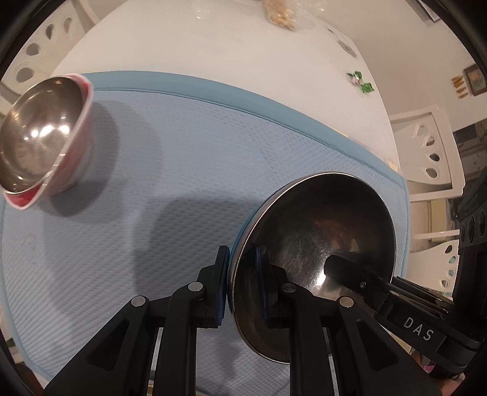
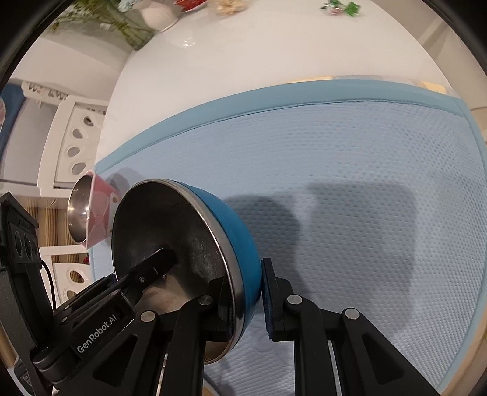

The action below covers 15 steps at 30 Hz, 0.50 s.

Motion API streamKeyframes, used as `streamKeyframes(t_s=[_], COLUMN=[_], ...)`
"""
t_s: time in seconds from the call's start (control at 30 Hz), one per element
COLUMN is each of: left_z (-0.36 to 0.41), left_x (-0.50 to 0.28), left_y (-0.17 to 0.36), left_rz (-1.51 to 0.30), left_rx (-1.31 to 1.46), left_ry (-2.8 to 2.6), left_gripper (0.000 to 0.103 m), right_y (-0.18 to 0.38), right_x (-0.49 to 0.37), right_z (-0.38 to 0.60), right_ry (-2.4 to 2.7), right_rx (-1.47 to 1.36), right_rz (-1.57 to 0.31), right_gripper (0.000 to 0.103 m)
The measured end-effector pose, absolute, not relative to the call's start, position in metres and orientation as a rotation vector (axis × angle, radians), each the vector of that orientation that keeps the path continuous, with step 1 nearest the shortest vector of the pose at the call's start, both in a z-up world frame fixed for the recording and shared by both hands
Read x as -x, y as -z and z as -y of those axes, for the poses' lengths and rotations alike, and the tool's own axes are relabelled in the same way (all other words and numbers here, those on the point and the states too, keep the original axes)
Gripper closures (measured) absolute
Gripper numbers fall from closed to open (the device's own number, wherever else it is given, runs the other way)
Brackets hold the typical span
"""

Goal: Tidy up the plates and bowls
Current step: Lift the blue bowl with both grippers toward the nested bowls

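Observation:
A blue bowl with a steel inside (image 1: 319, 237) hangs a little above the light blue mat (image 1: 182, 146), its shadow below it. My left gripper (image 1: 245, 289) is shut on the bowl's rim, one finger outside and one inside. My right gripper (image 2: 248, 301) is shut on the opposite rim of the same blue bowl (image 2: 234, 237). Each view shows the other gripper's finger inside the bowl. A pink bowl with a steel inside (image 1: 39, 137) stands on the mat's far left part; the right wrist view shows this pink bowl (image 2: 91, 210) just behind the blue one.
The mat (image 2: 365, 182) lies on a white table (image 1: 197, 45). Green-wrapped sweets (image 1: 360, 82) and a snack bag (image 1: 280, 12) lie on the table beyond the mat. A white vase (image 2: 158, 15) stands at the far end. White chairs (image 1: 426, 152) stand around the table.

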<state>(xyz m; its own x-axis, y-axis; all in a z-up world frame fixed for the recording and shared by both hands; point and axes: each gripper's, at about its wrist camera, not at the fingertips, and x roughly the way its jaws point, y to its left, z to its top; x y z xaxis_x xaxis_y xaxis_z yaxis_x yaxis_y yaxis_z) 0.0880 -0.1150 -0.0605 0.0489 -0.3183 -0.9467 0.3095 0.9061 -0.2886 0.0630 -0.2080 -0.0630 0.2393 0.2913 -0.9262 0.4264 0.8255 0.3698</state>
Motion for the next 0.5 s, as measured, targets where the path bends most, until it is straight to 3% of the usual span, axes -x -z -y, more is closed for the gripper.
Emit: streamKeyframes(t_s=[0.5], left_z=[0.052], left_x=[-0.102], left_y=[0.028], left_rz=[-1.398], left_rx=[0.057], left_ry=[0.482], left_gripper=[0.089], right_y=[0.027], right_x=[-0.077], right_z=[0.145], right_ry=[0.077], right_rx=[-0.562], right_rz=[-1.330], right_gripper=[0.089])
